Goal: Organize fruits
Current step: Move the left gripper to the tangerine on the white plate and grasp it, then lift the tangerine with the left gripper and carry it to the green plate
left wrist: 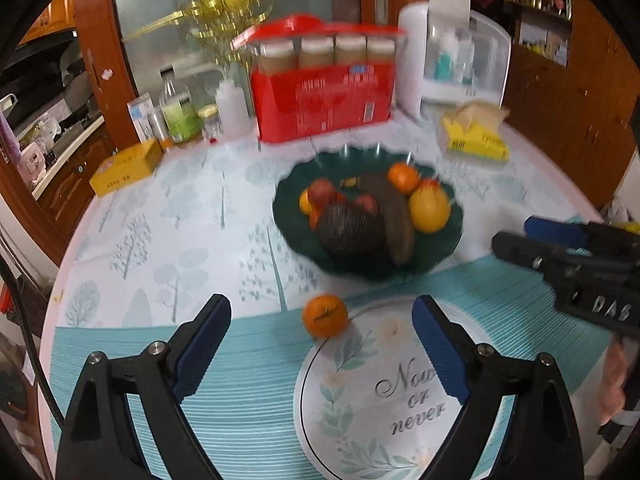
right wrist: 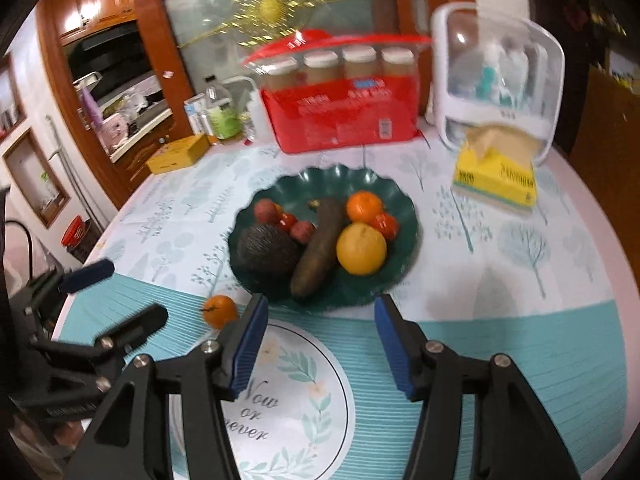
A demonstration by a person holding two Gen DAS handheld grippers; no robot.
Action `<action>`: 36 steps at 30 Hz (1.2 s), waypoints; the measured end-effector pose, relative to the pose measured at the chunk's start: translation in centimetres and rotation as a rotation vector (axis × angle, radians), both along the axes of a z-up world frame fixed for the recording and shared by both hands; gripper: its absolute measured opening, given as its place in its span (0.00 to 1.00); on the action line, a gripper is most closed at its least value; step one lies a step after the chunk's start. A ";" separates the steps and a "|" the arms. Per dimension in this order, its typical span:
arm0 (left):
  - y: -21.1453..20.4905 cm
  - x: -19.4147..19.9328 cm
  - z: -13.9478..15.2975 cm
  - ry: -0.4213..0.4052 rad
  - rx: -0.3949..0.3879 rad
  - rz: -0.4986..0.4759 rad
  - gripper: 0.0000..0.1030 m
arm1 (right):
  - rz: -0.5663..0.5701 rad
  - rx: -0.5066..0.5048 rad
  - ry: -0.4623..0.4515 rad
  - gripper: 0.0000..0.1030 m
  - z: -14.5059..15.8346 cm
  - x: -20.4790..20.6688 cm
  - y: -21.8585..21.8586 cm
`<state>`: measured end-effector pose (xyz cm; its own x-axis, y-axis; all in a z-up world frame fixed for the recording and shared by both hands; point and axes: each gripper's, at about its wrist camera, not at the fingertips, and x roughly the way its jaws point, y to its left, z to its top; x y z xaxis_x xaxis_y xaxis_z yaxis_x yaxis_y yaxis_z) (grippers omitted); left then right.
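Note:
A dark green scalloped plate [left wrist: 448,240] [right wrist: 404,256] sits mid-table and holds several fruits: an avocado [left wrist: 346,230] [right wrist: 268,248], a long brown fruit [left wrist: 394,220] [right wrist: 318,248], a big orange [left wrist: 429,208] [right wrist: 361,249], a tangerine [left wrist: 403,177] [right wrist: 364,206] and small red ones. One loose tangerine [left wrist: 325,315] [right wrist: 220,311] lies on the tablecloth in front of the plate. My left gripper [left wrist: 322,312] is open, and the loose tangerine lies just beyond its fingertips. My right gripper [right wrist: 320,312] is open with nothing between its pads, its tips at the plate's near rim.
A red carton of jars [left wrist: 324,96] [right wrist: 344,108], bottles [left wrist: 180,114], a yellow box [left wrist: 126,168] [right wrist: 178,154], a tissue pack [left wrist: 474,136] [right wrist: 496,176] and a white plastic case [right wrist: 500,80] stand along the back. A round printed mat [left wrist: 380,392] [right wrist: 288,396] lies near the front.

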<state>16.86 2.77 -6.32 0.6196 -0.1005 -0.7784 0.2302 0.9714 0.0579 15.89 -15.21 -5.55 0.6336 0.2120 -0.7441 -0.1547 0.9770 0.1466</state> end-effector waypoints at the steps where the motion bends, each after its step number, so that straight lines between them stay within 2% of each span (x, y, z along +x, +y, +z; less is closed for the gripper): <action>1: -0.1 0.2 -0.8 0.010 0.006 0.000 0.89 | -0.014 0.000 0.017 0.54 -0.9 0.3 -0.2; 8: -0.7 1.5 -5.0 0.041 0.016 0.012 0.89 | -0.059 0.034 0.077 0.54 -4.8 0.9 -1.2; 17: -0.6 2.6 -7.9 0.078 -0.010 0.055 0.89 | -0.104 0.015 0.079 0.54 -7.1 1.1 -1.4; 21: -0.1 3.0 -8.6 0.081 -0.049 0.094 0.86 | -0.112 -0.001 0.085 0.54 -8.0 1.2 -1.1; 23: 0.0 3.2 -8.8 0.082 -0.063 0.109 0.83 | -0.109 -0.002 0.091 0.54 -8.4 1.2 -1.0; 25: 0.2 3.4 -8.9 0.085 -0.074 0.119 0.73 | -0.104 -0.004 0.093 0.54 -8.7 1.2 -0.8; 29: 0.1 3.7 -9.4 0.101 -0.088 0.132 0.63 | -0.101 -0.022 0.086 0.54 -9.0 1.3 -0.4; 34: -0.1 3.7 -9.8 0.100 -0.087 0.144 0.40 | -0.104 -0.033 0.088 0.54 -9.3 1.4 -0.4; 36: -0.1 3.7 -9.8 0.099 -0.093 0.152 0.38 | -0.107 -0.037 0.091 0.54 -9.5 1.4 -0.4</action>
<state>20.55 2.63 -16.09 0.5542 -0.0860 -0.8279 0.0805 0.9955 -0.0495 17.28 -15.59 -15.03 0.5804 0.1178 -0.8057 -0.0369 0.9923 0.1185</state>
